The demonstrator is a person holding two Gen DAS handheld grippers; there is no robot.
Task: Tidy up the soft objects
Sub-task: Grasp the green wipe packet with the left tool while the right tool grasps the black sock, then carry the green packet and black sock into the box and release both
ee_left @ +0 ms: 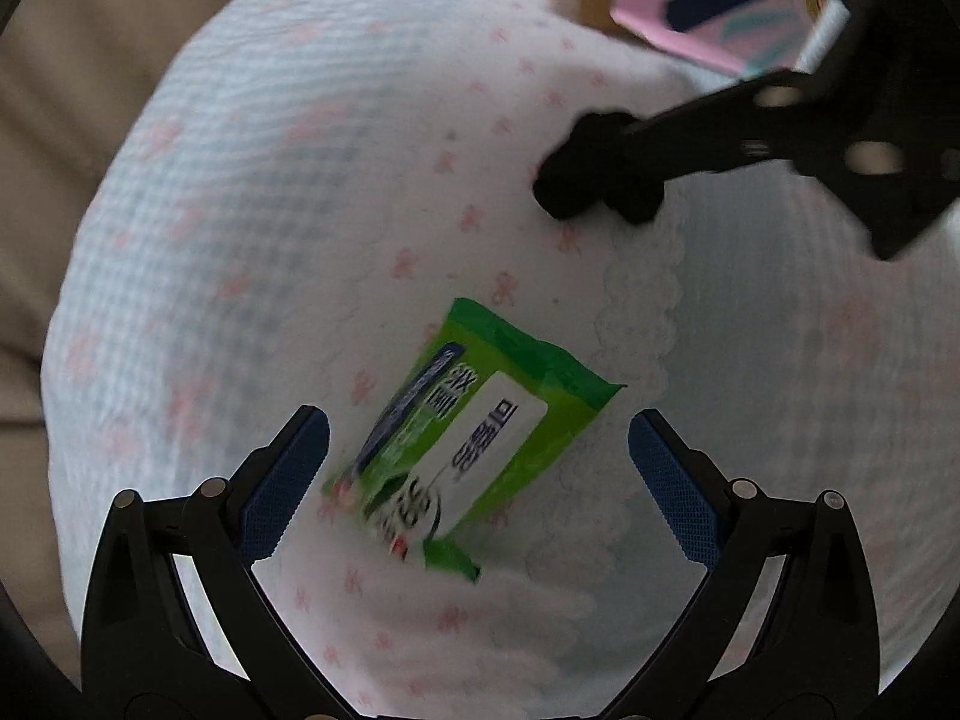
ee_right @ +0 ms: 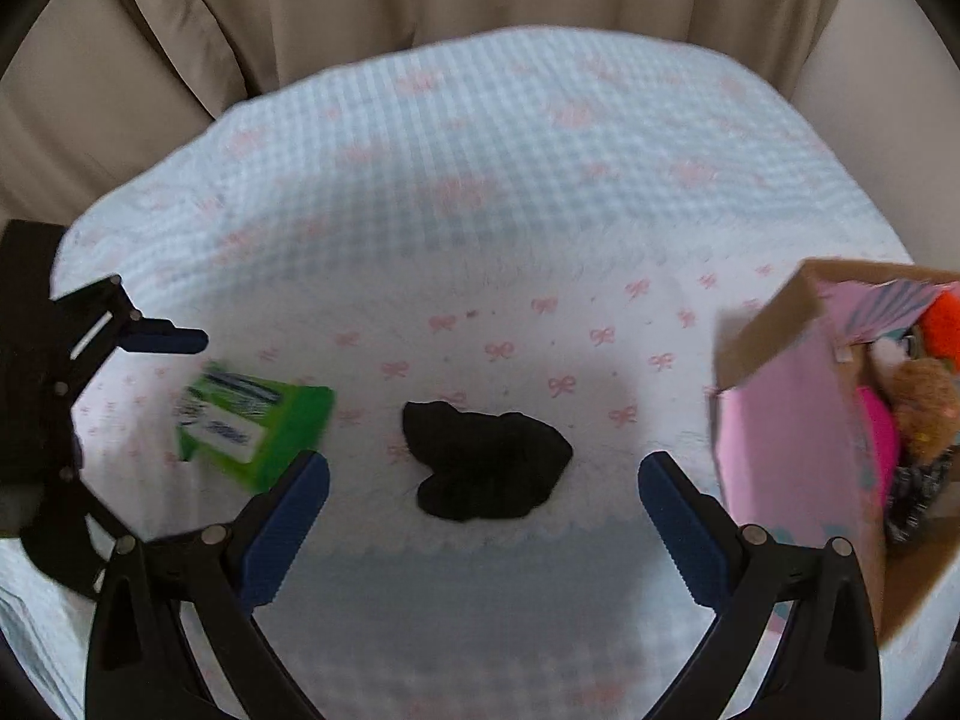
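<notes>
Black fabric bundle: 1 item, crumpled, lying on the gingham cloth between your right gripper fingers, untouched; jaws spread wide. Green wipes pack: 1 item, flat on the cloth, framed by your left gripper, jaws also wide, nothing held. Pink cardboard box: at right, already holding plush items. Risk: pinching the cloth along with the bundle would drag it and shift the pack. Label: white panel with blurred print, not legible.
</notes>
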